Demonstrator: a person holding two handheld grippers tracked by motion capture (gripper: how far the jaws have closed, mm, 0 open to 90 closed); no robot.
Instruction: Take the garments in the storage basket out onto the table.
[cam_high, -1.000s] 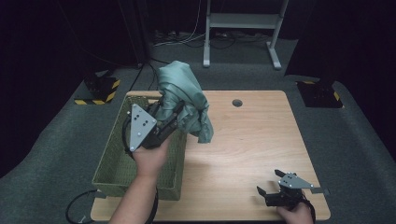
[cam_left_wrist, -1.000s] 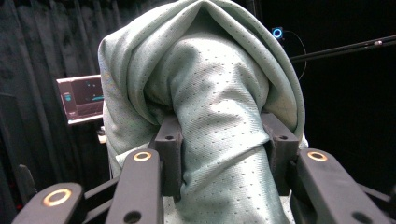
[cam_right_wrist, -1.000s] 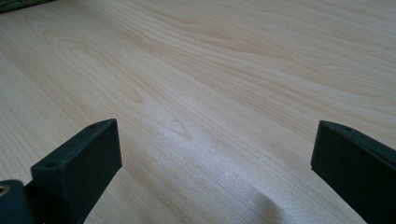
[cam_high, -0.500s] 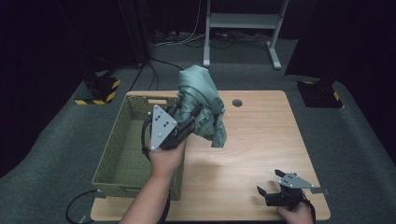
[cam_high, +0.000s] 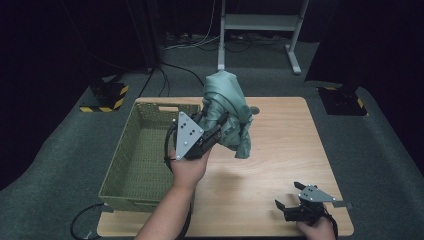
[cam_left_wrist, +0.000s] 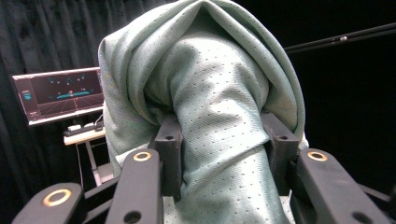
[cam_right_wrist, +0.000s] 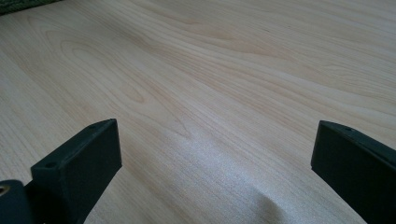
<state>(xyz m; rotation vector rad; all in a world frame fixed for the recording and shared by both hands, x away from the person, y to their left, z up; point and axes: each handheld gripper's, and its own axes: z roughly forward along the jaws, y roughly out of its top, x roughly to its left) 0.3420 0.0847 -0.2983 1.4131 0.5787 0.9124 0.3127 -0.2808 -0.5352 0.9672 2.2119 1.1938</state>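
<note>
The left gripper (cam_high: 212, 131) is clamped on a bundle of pale green cloth (cam_high: 227, 112), which hangs in the air above the wooden table (cam_high: 280, 150), just past the right wall of the green woven basket (cam_high: 135, 155). In the high view the cloth rises in a rounded hump above the jaws and its loose end droops to the right and downward, clear of the tabletop. The hand (cam_high: 189, 167) that holds this gripper comes up from the bottom edge over the near right corner of the basket, with the grey three-cornered plate facing the camera. In the left gripper view the cloth (cam_left_wrist: 219, 116) is pinched between the two black jaws, folds spilling over both of them, its fine dotted weave plain to see; a lit screen (cam_left_wrist: 58, 95) stands on a stand against a dark curtain behind. The right gripper (cam_high: 295, 210) rests low at the near right corner of the table, well apart from the cloth and the basket. In the right gripper view its jaws stand wide apart with nothing but bare wood grain (cam_right_wrist: 210, 93) between them.
</note>
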